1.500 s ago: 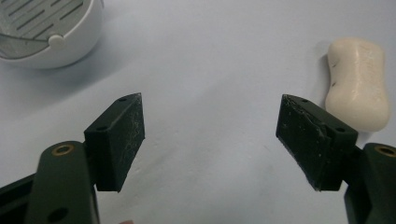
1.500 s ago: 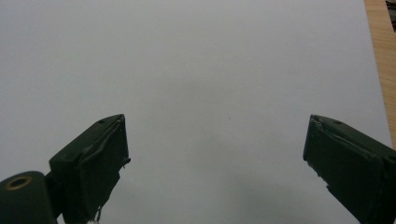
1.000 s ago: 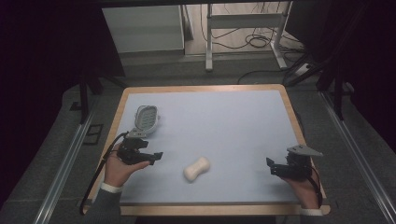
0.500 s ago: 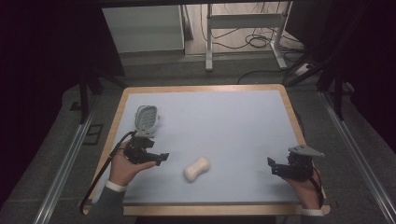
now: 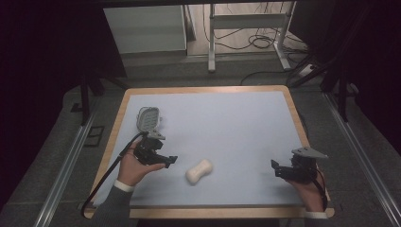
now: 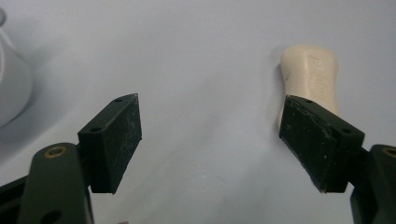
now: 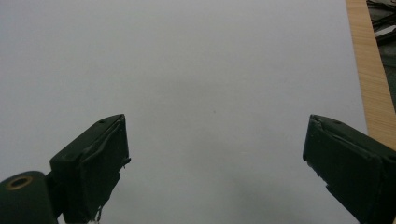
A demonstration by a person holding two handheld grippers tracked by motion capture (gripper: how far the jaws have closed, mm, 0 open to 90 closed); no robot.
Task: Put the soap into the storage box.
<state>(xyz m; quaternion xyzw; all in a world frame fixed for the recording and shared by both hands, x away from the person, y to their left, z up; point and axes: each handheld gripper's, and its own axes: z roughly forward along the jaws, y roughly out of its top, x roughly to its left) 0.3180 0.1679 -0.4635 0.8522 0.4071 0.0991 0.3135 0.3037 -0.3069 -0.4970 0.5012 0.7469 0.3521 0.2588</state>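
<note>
Currently we see a tabletop point(image 5: 236, 123) covered by a pale blue-grey mat with a wooden border showing along its edges. Three items concern us on it: two hand-held grippers and two loose objects.

We hold the left gripper point(image 5: 168, 161) at the left near part of the mat, its tips pointing toward the centre. Its jaws stand spread wide, with nothing between them. In the left gripper view, the left gripper point(image 6: 210, 140) frames bare mat, and a cream, waisted soap-like bar point(image 6: 314, 79) lies just beyond the right-hand jaw, partly hidden behind it. We cannot tell whether that jaw touches the bar.

From the high view, the cream bar point(image 5: 199, 171) lies flat on the mat, near the left gripper's tips and slightly toward the middle of the tabletop. A white oval dish point(image 5: 148, 118) with a ribbed or perforated face sits farther back on the left side, just behind the left gripper. Its rounded white wall point(image 6: 11, 84) shows at the left edge of the left gripper view.

We hold the right gripper point(image 5: 275, 168) at the right near corner, well apart from the bar. A grey three-cornered plate tops it. In the right gripper view, the right gripper point(image 7: 215, 158) has its jaws spread wide over bare mat, with the wooden border point(image 7: 369, 79) at the right.
</note>
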